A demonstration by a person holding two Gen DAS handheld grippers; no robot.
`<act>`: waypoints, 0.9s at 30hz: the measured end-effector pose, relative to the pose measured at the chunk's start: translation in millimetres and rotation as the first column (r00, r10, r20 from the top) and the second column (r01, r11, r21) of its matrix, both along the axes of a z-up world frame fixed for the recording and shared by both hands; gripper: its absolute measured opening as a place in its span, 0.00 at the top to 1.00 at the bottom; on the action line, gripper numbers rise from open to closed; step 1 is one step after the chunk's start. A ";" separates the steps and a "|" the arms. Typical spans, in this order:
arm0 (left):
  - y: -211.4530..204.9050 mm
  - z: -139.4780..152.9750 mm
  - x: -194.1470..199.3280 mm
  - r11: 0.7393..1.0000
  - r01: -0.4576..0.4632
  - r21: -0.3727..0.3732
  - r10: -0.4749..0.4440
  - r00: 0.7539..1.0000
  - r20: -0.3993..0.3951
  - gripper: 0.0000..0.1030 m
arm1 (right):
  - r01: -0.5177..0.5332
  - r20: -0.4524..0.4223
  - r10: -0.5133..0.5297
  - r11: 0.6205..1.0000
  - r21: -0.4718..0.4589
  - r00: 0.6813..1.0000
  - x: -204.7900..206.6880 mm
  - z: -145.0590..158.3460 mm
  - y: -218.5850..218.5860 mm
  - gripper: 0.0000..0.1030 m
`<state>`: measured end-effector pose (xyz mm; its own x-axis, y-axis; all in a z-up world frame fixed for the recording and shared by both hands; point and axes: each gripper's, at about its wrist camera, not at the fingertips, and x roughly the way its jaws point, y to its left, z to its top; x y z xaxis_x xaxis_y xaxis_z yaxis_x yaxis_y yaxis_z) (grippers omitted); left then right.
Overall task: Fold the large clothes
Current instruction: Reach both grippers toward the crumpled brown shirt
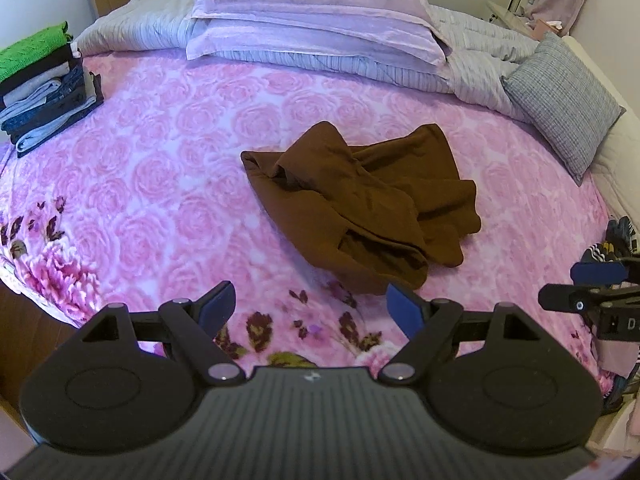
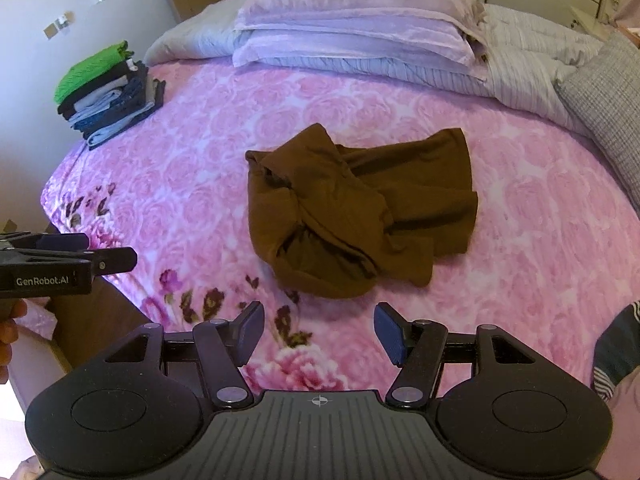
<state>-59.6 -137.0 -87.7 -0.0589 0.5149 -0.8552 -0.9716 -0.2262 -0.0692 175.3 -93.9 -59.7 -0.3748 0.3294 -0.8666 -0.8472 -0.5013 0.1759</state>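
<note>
— Black plastic and blue pads nearest me, what are they doing?

— My left tool (image 1: 310,306) hangs over the near edge of the bed with its two pads spread well apart and nothing between them. My right tool (image 2: 318,330) is the same: pads wide, empty, angled down at the bedspread. Each one shows at the side of the other's view, and part of my hand (image 2: 10,330) shows at the left edge of the right wrist view.

— What lies under them?

— A pink rose-patterned bedspread (image 1: 160,160), with darker purple flowers printed along its near edge.

— And the garment to fold?

— The brown garment (image 1: 360,204) lies crumpled in a loose heap around the middle of the bed, just beyond both tools and touched by neither. Its folds overlap, so I cannot tell which part is a sleeve.

— Anything to the side?

— A stack of folded clothes (image 1: 44,88) sits at the far left of the bed, a green piece on top and dark and denim-blue ones beneath. A grey checked cushion (image 1: 560,96) leans at the far right.

— Farthest back?

— Lilac pillows (image 1: 316,20) piled on a rolled grey striped quilt (image 1: 480,40) across the head of the bed.
</note>
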 end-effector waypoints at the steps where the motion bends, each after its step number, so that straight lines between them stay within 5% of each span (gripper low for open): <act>1: -0.9 0.5 3.7 1.000 -0.001 0.002 0.001 1.000 -0.003 0.22 | -0.001 -0.002 0.001 1.000 0.000 1.000 2.4 0.3 0.5 0.44; 9: 5.6 -14.2 13.8 1.000 -0.016 -0.020 0.017 1.000 0.019 0.22 | 0.003 -0.002 -0.003 1.000 -0.004 1.000 19.9 -7.7 9.3 0.44; 18: 30.7 -82.5 23.1 0.994 0.001 -0.110 0.009 0.996 0.088 0.23 | 0.181 0.023 -0.179 0.981 -0.076 0.984 63.3 -52.7 29.9 0.44; 27: 75.6 -149.5 21.1 0.988 -0.094 -0.121 0.120 0.966 0.229 0.17 | 0.333 0.074 -0.326 0.934 -0.130 0.942 98.1 -92.2 50.9 0.44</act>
<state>-38.5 -61.4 -237.3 0.1011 0.4197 -0.9020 -0.9007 -0.3464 -0.2621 273.4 -42.9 -152.0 -0.2202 0.3022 -0.9274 -0.9703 -0.1658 0.1764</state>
